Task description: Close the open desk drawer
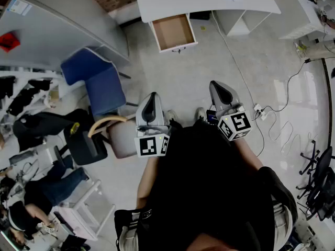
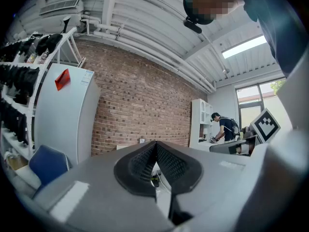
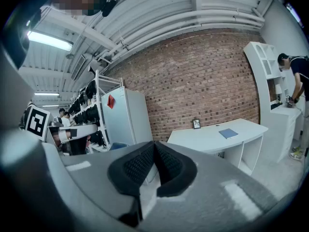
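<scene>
The open drawer (image 1: 174, 32) sticks out from under the white desk (image 1: 204, 1) at the top of the head view, its brown inside bare. The same desk (image 3: 217, 137) shows in the right gripper view with a blue book on top. Both grippers are held close to the person's body, well back from the drawer. My left gripper (image 1: 151, 107) is shut with nothing between its pads (image 2: 155, 166). My right gripper (image 1: 222, 93) is shut too, empty, its pads (image 3: 154, 164) pressed together.
A blue chair (image 1: 97, 85) stands left of the path to the desk, with a black stool (image 1: 86, 148) nearer. A white fridge (image 1: 63, 25) is at upper left. Cables and a power strip (image 1: 259, 111) lie on the floor to the right. A person (image 2: 224, 127) works at far shelves.
</scene>
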`<action>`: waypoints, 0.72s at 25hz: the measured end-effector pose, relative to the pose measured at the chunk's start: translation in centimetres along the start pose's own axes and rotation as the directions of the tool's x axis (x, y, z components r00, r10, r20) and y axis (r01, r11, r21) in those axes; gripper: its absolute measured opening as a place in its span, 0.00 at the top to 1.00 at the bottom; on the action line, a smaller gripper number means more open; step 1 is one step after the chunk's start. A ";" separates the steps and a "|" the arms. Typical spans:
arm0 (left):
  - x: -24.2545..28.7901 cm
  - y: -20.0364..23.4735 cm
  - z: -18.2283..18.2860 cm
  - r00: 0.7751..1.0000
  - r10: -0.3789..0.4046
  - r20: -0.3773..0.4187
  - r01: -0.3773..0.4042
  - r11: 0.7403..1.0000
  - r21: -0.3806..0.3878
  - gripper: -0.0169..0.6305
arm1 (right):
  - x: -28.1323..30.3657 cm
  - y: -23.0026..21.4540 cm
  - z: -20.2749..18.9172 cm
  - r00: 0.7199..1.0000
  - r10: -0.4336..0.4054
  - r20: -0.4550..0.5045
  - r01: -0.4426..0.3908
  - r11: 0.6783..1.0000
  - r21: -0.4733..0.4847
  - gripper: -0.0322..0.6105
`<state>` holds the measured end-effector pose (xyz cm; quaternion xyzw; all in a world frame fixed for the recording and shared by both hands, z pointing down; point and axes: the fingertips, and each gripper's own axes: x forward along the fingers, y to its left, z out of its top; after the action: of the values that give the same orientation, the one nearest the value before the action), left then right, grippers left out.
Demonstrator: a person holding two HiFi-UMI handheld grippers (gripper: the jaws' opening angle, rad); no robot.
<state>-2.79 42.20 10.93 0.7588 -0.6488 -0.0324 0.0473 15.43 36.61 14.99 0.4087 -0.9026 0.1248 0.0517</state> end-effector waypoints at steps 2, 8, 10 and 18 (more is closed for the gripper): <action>0.0 0.0 0.0 1.000 0.002 0.001 -0.002 1.000 0.001 0.96 | 0.0 0.0 0.0 1.000 0.000 0.000 0.000 1.000 0.001 0.95; -0.1 -0.1 0.3 1.000 -0.014 0.022 0.014 1.000 0.004 0.96 | 0.0 0.1 0.5 0.999 0.011 0.041 -0.012 1.000 0.021 0.95; -0.1 -0.1 0.5 0.999 -0.020 0.037 0.020 1.000 0.008 0.89 | 0.1 0.2 0.7 0.998 0.011 0.055 -0.013 1.000 0.028 0.91; 0.1 0.8 0.2 0.999 -0.023 0.026 0.023 1.000 -0.003 0.74 | 0.8 0.5 0.1 1.000 0.008 0.022 -0.008 1.000 0.019 0.74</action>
<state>-3.62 41.95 10.84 0.7657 -0.6405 -0.0441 0.0396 14.55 36.34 14.98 0.4068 -0.9036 0.1289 0.0373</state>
